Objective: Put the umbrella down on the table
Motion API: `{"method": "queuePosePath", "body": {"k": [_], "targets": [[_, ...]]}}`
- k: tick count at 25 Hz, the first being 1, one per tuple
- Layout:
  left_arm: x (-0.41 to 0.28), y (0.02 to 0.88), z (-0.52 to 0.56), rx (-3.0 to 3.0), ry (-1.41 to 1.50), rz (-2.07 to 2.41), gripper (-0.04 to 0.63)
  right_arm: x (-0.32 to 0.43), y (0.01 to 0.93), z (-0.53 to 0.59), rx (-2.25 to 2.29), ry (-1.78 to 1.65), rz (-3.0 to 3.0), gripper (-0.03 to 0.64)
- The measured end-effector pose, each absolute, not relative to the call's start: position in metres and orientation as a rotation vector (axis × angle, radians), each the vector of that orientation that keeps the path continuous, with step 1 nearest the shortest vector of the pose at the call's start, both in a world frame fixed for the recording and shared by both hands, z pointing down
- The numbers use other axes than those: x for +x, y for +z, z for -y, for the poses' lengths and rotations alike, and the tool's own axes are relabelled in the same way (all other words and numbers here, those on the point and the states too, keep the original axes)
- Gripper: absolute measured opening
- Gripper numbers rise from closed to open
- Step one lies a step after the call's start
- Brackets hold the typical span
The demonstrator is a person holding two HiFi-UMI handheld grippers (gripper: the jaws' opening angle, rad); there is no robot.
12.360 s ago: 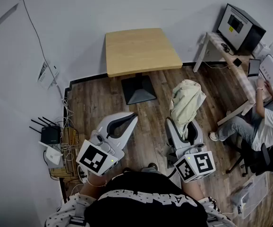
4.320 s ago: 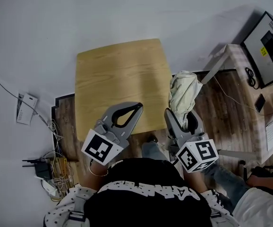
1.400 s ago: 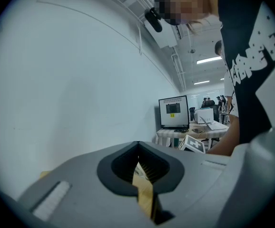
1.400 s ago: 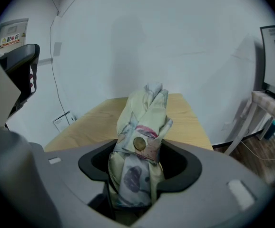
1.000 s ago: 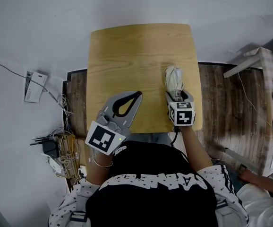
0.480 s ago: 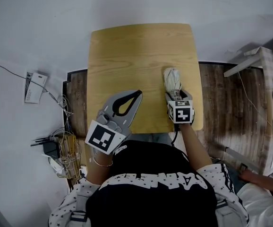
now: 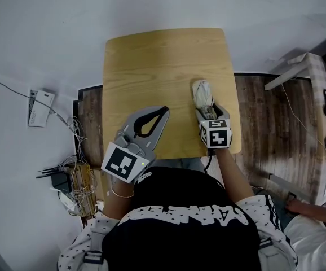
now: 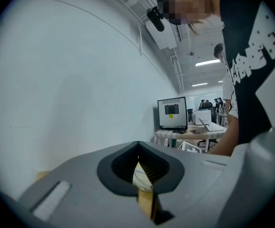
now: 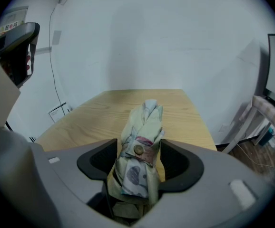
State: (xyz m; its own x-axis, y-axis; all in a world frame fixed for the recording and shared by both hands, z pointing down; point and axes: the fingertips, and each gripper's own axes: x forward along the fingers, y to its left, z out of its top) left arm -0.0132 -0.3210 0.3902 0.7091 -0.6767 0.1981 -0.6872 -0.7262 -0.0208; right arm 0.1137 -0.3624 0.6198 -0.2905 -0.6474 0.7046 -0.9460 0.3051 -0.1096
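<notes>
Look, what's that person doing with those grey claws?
A person holds a claw in each hand. The folded umbrella rests on the wooden table between the jaws of the right claw, which have just been opening to let it go. The left claw is shut and empty, hovering over the table's near edge.

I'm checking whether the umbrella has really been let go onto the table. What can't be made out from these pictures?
- Handle end of the umbrella: in the right gripper view it sinks behind the body of the right gripper, and in the head view that gripper covers it. Whether it rests on the table is unseen, though the jaws have just been opening around the umbrella.
- Screen of the monitor, left gripper view: too small to read.
</notes>
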Motion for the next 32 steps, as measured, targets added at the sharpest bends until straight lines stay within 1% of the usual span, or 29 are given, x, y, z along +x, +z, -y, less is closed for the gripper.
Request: {"method": "queuePosePath", "body": {"k": [4, 7, 8, 11, 14, 16, 26, 32], "targets": [[-0.013, 0.388, 0.324, 2.866, 0.285, 1.129, 0.0, 0.114, 0.599, 0.363, 1.446, 0.694, 2.073, 0.293], [-0.009, 0.387, 0.325, 2.883, 0.273, 1.115, 0.0, 0.118, 0.58, 0.362, 1.493, 0.673, 2.109, 0.245], [-0.008, 0.386, 0.326, 2.888, 0.269, 1.109, 0.0, 0.121, 0.574, 0.362, 1.516, 0.664, 2.117, 0.219], [-0.004, 0.385, 0.326, 2.898, 0.253, 1.094, 0.0, 0.129, 0.558, 0.362, 1.59, 0.629, 2.124, 0.108], [-0.004, 0.383, 0.329, 2.912, 0.233, 1.097, 0.0, 0.134, 0.544, 0.362, 1.647, 0.603, 2.128, 0.045], [-0.004, 0.383, 0.331, 2.915, 0.223, 1.091, 0.0, 0.137, 0.535, 0.362, 1.681, 0.585, 2.132, 0.015], [0.003, 0.385, 0.334, 2.961, 0.167, 1.051, 0.0, 0.151, 0.481, 0.359, 1.82, 0.556, 2.212, 0.014], [0.006, 0.389, 0.334, 2.972, 0.175, 1.036, 0.0, 0.152, 0.467, 0.358, 1.852, 0.544, 2.243, 0.014]]}}
